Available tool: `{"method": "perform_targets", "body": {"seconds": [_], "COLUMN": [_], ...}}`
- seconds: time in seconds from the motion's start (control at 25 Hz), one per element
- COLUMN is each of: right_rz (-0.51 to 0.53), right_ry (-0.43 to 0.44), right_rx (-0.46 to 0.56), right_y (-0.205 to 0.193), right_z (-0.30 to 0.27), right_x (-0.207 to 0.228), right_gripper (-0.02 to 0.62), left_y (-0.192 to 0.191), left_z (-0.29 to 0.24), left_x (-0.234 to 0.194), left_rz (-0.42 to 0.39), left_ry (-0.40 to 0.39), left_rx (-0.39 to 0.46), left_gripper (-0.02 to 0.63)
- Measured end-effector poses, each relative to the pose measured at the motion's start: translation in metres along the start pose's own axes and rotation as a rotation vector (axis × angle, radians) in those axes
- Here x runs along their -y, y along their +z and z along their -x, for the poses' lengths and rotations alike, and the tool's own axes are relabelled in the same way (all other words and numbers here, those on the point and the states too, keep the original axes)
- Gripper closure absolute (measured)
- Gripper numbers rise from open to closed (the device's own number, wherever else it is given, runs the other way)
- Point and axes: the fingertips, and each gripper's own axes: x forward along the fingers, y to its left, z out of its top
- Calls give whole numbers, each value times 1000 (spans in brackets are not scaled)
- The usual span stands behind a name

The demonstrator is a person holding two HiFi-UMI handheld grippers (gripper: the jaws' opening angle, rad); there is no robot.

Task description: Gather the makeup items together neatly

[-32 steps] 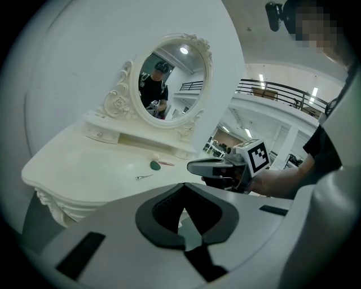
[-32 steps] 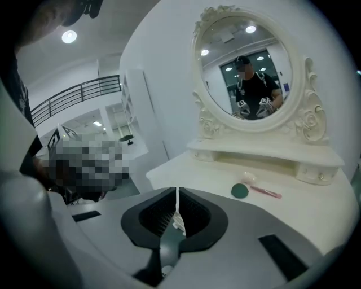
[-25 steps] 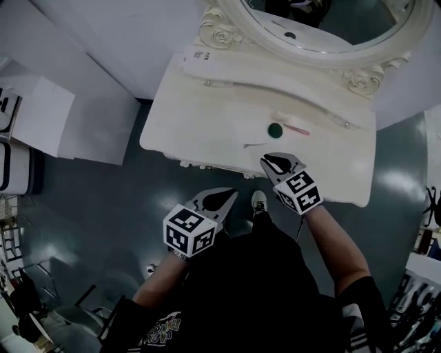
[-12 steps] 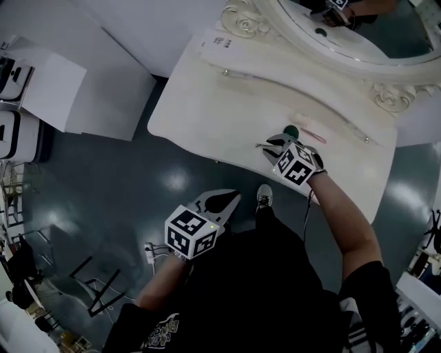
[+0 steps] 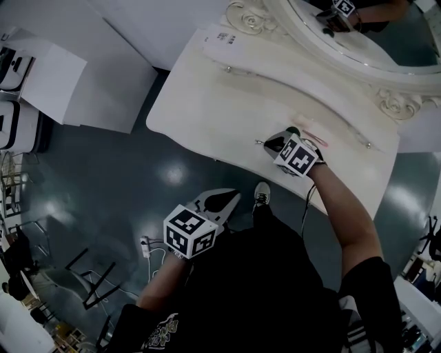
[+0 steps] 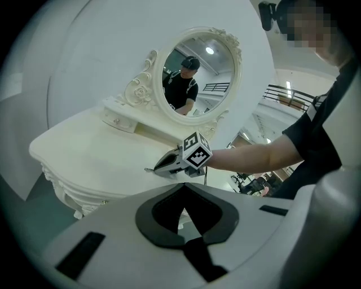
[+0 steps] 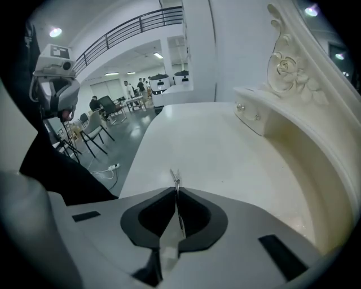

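Thin metal tool (image 7: 176,178): pinched in right gripper (image 5: 270,143), jaws just closed on it, probably for carrying beside green pot (image 5: 293,130). Left gripper (image 5: 231,196): jaws together, empty, parked clear of dressing table (image 5: 207,103).

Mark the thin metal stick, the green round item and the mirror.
thin metal stick (image 7: 175,179), right gripper view, its protruding tip.
green round item (image 5: 294,130), head view, its visible edge.
mirror (image 6: 211,68), left gripper view, its glass.

Showing cream white over dressing table (image 5: 207,103) and rose-carved mirror frame (image 5: 249,19). Wearing black-and-white square patterns: left marker cube (image 5: 189,231), right marker cube (image 5: 298,156). Glinting silver: thin metal tool (image 7: 176,182). Peeking green: round item (image 5: 293,130); pink: slim stick (image 5: 317,137). Gleaming dark teal-grey: floor (image 5: 138,200).
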Motion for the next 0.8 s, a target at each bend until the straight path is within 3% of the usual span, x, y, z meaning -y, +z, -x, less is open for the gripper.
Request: {"method": "perform_targets", "body": {"seconds": [0.2,0.36,0.8], "right_rz": [47,-2,-167], "right_ry": [-31,-75,-223], "right_rx": [3,23,-68], "right_y": [-1,-18,-154], "right_z": [12,40,133], "right_x": [-2,-2,16], "right_gripper": [557,557,557], "left_y": [3,5,8], "left_z": [-1,-6,-46], "left_x": [0,5,36], "left_rz": [-13,-35,-103], "left_ry": [-15,-48,-153], "left_rx": [-8,-29,-101], "left_gripper": [598,598,598]}}
